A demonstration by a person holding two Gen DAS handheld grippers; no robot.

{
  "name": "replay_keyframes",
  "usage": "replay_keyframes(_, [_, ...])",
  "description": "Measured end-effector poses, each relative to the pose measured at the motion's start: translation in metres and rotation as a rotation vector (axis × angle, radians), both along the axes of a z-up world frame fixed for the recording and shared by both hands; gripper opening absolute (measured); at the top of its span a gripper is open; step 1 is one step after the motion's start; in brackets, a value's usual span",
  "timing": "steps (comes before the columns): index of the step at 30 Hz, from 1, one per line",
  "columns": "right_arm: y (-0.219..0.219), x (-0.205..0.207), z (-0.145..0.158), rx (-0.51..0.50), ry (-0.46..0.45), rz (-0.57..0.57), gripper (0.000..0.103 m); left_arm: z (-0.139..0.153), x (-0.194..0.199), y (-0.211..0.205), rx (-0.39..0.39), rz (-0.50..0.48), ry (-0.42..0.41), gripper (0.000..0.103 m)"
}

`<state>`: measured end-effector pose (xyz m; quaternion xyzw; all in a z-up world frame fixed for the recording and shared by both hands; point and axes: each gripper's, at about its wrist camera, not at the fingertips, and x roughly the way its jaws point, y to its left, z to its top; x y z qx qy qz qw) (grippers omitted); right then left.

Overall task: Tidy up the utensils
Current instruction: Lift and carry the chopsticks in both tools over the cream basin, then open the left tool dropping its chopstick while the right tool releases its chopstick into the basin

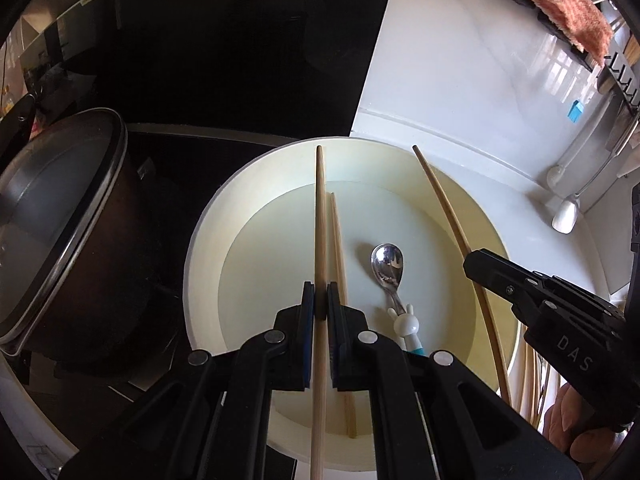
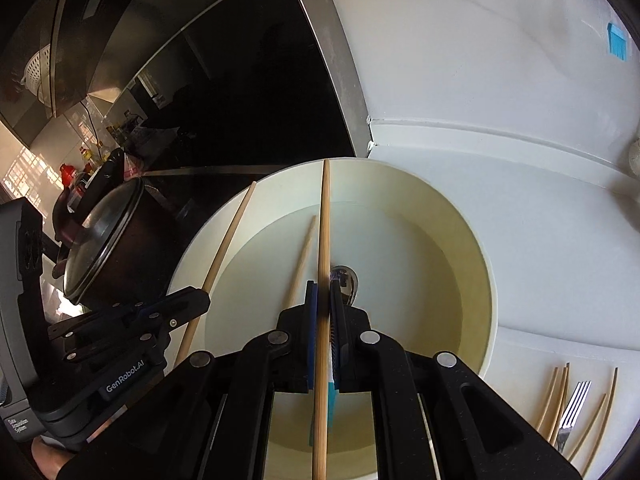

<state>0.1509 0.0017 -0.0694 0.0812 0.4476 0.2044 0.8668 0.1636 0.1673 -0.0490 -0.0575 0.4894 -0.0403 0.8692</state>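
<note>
A cream plate (image 1: 208, 240) (image 2: 472, 248) sits on the white counter. My left gripper (image 1: 320, 294) is shut on a wooden chopstick (image 1: 320, 220) held above the plate. My right gripper (image 2: 323, 292) is shut on another wooden chopstick (image 2: 324, 232) above the plate; it shows at the right in the left wrist view (image 1: 472, 260) with its chopstick (image 1: 440, 196). A third chopstick (image 1: 338, 240) (image 2: 302, 260) lies in the plate. A metal spoon (image 1: 387, 260) with a white rabbit handle lies in the plate, partly hidden in the right wrist view (image 2: 350, 280).
A dark pot with a glass lid (image 1: 60, 216) (image 2: 104, 248) stands left of the plate on the black hob. Several chopsticks (image 2: 556, 400) and a fork (image 2: 574, 404) lie on the counter right of the plate. A dish rack with an orange cloth (image 1: 568, 4) is at far right.
</note>
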Motion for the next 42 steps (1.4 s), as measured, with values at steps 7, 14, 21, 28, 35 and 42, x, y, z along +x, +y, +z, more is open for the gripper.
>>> replay_keyframes(7, [0.002, 0.024, -0.022, -0.047, 0.064, 0.011, 0.006, -0.02, 0.012, 0.004, -0.004, 0.026, 0.047, 0.007])
replay_keyframes(14, [0.005, 0.038, -0.033, -0.068, 0.087, 0.013, 0.006, -0.029, 0.022, 0.001, 0.004, 0.036, 0.063, 0.007])
replay_keyframes(21, [0.009, 0.048, -0.043, -0.078, 0.125, 0.006, 0.006, -0.034, 0.029, -0.001, 0.006, 0.044, 0.075, 0.007])
replay_keyframes(28, [0.011, 0.052, -0.048, -0.096, 0.142, -0.004, 0.006, -0.043, 0.033, -0.002, 0.008, 0.047, 0.103, 0.007])
replay_keyframes(35, [0.012, 0.053, -0.052, -0.114, 0.155, -0.003, 0.006, -0.051, 0.033, -0.001, 0.024, 0.049, 0.129, 0.008])
replay_keyframes(42, [0.007, 0.049, -0.047, -0.123, 0.136, -0.022, 0.015, -0.045, 0.024, 0.001, 0.032, 0.068, 0.103, 0.057])
